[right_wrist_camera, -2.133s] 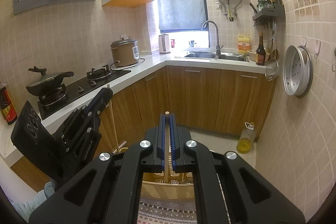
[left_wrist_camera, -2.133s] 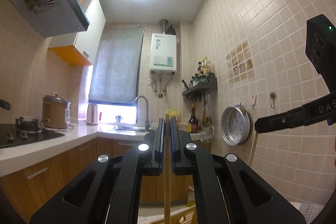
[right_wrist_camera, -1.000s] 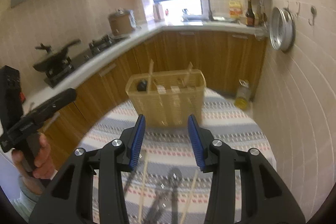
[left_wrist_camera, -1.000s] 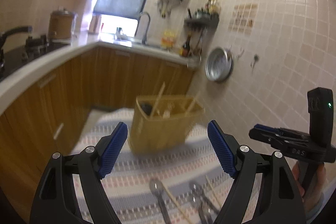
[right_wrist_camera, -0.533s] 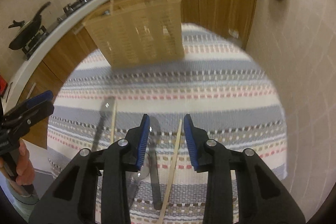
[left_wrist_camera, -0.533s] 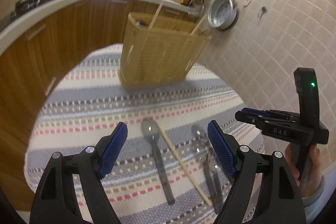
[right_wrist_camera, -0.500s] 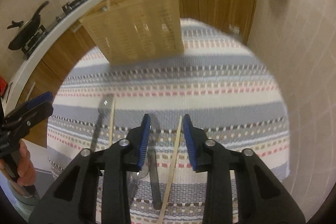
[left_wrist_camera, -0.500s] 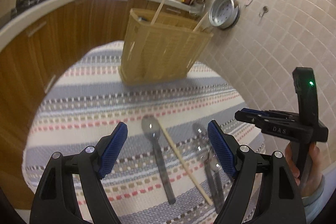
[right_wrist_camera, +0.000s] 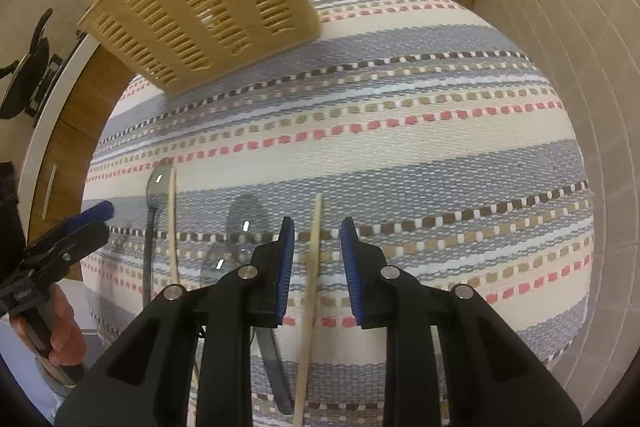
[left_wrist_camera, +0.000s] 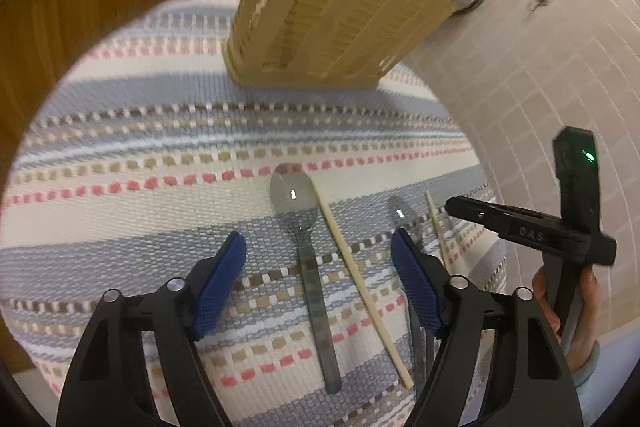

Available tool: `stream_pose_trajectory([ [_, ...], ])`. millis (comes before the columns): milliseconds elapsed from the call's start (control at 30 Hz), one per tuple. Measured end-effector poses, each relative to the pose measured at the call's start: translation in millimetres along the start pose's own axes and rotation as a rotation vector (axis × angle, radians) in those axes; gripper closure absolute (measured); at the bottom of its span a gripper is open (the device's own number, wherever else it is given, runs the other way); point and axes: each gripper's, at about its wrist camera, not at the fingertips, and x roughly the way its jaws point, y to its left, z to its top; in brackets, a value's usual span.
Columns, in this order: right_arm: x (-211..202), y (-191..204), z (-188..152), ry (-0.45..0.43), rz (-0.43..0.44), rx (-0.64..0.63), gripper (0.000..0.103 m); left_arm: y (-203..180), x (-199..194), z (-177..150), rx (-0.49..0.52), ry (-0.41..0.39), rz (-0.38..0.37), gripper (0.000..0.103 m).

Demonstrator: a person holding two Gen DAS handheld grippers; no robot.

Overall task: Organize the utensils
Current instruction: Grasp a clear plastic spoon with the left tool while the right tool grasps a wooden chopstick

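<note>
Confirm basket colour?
Tan, slatted basket; clearest in the right wrist view.

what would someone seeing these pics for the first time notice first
Probably the striped woven cloth that fills both views, with metal spoons and wooden chopsticks lying loose on its near part. Next, the right gripper, whose blue pads stand either side of one chopstick without pressing on it, and the left gripper, held wide over a spoon and a second chopstick. Behind them a tan slotted utensil basket stands at the cloth's far edge.
</note>
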Motion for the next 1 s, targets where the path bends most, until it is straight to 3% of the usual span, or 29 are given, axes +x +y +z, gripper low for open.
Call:
stream_pose_trajectory([
  [33,-2,0,1,-0.004,-0.012,-0.009,0.082,2,4,3,-0.013,0.02,-0.005,0.045],
  [133,-7,0,3,-0.011,-0.009,-0.019,0.082,6,18,17,-0.049,0.08,-0.008,0.048],
  [333,-9,-1,4,-0.001,-0.025,-0.042,0.082,-7,24,34,0.009,0.067,0.106,0.048],
  [500,3,6,3,0.02,-0.067,-0.074,0.082,-14,38,38,0.031,0.074,0.15,0.051],
  [1000,24,11,13,0.061,-0.059,-0.088,0.082,-34,63,36,0.114,0.049,0.272,0.068],
])
